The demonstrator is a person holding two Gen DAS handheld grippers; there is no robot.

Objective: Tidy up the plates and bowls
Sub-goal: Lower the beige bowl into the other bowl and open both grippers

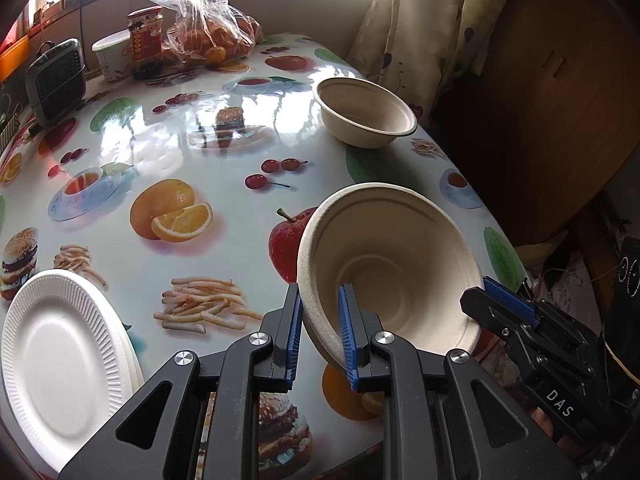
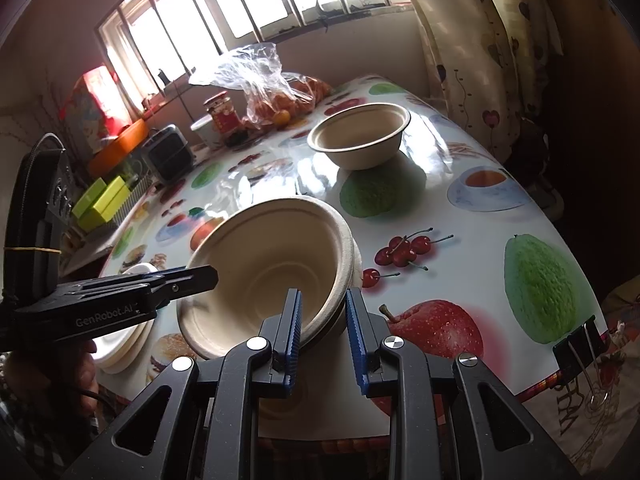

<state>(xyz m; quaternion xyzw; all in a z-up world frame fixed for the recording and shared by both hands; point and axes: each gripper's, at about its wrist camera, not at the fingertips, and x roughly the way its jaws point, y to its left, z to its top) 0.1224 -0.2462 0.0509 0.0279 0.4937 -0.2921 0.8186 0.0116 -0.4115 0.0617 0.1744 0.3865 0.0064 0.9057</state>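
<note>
A beige paper bowl (image 1: 384, 256) hangs tilted above the fruit-print table (image 1: 224, 152), its mouth toward me. My left gripper (image 1: 320, 296) is shut on its near-left wall, one blue pad inside and one outside. My right gripper (image 1: 496, 300) clamps the opposite rim. In the right wrist view the bowl (image 2: 264, 264) shows a doubled rim, like two nested bowls, and the right gripper (image 2: 323, 298) is shut on that wall. The left gripper (image 2: 200, 276) bites the far-left rim. A second beige bowl (image 1: 364, 112) (image 2: 360, 136) stands upright farther back. White foam plates (image 1: 60, 352) (image 2: 120, 348) lie stacked at the left.
At the table's far end stand a red-lidded jar (image 1: 146, 40), a white cup (image 1: 114, 56), a plastic bag of oranges (image 1: 212, 36) and a small grey heater (image 1: 56, 80). A curtain (image 1: 420, 20) hangs at the right. A binder clip (image 2: 580, 344) grips the table's near edge.
</note>
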